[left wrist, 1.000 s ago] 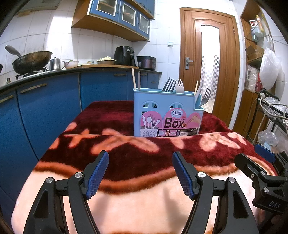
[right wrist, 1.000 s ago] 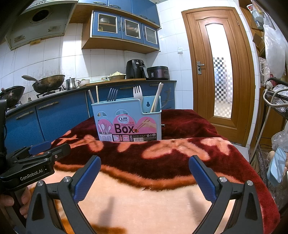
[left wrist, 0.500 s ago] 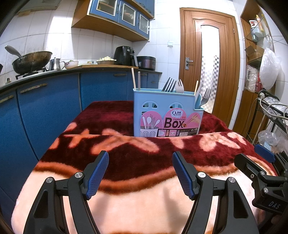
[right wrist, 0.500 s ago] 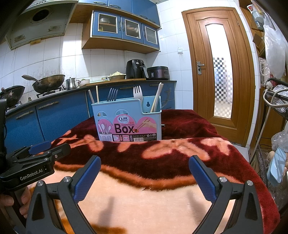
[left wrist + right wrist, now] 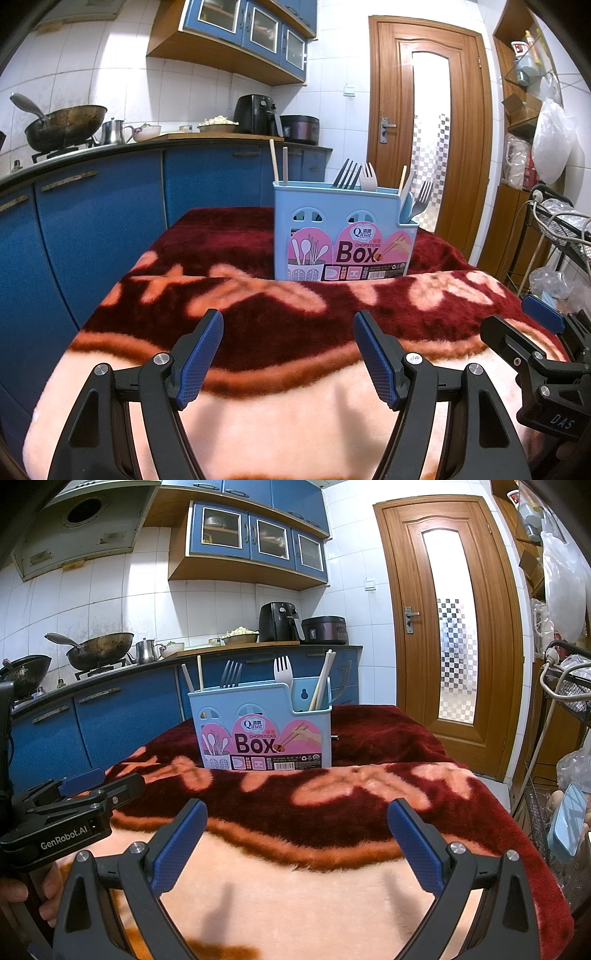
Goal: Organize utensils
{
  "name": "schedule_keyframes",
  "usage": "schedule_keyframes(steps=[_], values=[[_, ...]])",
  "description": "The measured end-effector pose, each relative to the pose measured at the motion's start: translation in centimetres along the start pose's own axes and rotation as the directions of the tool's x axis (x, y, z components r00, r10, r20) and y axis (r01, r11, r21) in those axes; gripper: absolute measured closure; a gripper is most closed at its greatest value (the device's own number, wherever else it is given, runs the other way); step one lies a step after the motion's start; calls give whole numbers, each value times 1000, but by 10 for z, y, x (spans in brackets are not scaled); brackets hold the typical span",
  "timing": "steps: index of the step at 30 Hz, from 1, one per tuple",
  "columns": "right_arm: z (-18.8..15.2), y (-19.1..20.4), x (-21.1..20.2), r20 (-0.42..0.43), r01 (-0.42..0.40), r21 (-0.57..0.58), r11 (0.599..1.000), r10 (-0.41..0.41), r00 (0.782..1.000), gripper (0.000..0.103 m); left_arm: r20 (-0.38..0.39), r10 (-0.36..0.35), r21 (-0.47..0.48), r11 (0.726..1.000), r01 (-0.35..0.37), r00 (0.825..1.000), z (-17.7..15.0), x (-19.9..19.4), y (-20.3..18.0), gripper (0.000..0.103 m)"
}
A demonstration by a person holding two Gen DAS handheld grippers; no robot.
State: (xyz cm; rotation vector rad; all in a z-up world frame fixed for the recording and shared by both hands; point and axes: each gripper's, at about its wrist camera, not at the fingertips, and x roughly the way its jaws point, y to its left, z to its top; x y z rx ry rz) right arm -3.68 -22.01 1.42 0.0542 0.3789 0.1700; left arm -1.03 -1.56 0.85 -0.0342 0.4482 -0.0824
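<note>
Standing upright toward the far end of the worktop, which is draped in a dark red and peach plush blanket [image 5: 258, 417], a light blue plastic utensil box with a pink "Box" label [image 5: 343, 236] is seen in the left wrist view. Two wooden chopsticks [image 5: 279, 164] are held in its left end, grey metal forks [image 5: 347, 173] and a white plastic fork [image 5: 368, 176] in the middle, and another metal fork [image 5: 421, 199] in the lower side compartment on the right. The left hand-held gripper [image 5: 288, 354] is held released over the near blanket, its blue pads well apart with nothing between them. Part of the right hand-held gripper is seen at the right edge.

In the right wrist view, the same box [image 5: 264, 731] is seen beyond the right hand-held gripper [image 5: 295, 843], whose jaws are likewise spread wide and empty. Pale chopsticks [image 5: 321, 681] are leaned in the right compartment. The left hand-held gripper [image 5: 74, 794] is seen at the left, gripped by a hand [image 5: 44, 886].
</note>
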Motion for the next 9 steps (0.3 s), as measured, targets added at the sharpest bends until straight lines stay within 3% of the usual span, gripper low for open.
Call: schedule_keyframes(steps=[9], values=[[6,-10,12,-74,-29,48,998,33,997,3,-10,-6,1,1000,6,1000,5,2,0,29]])
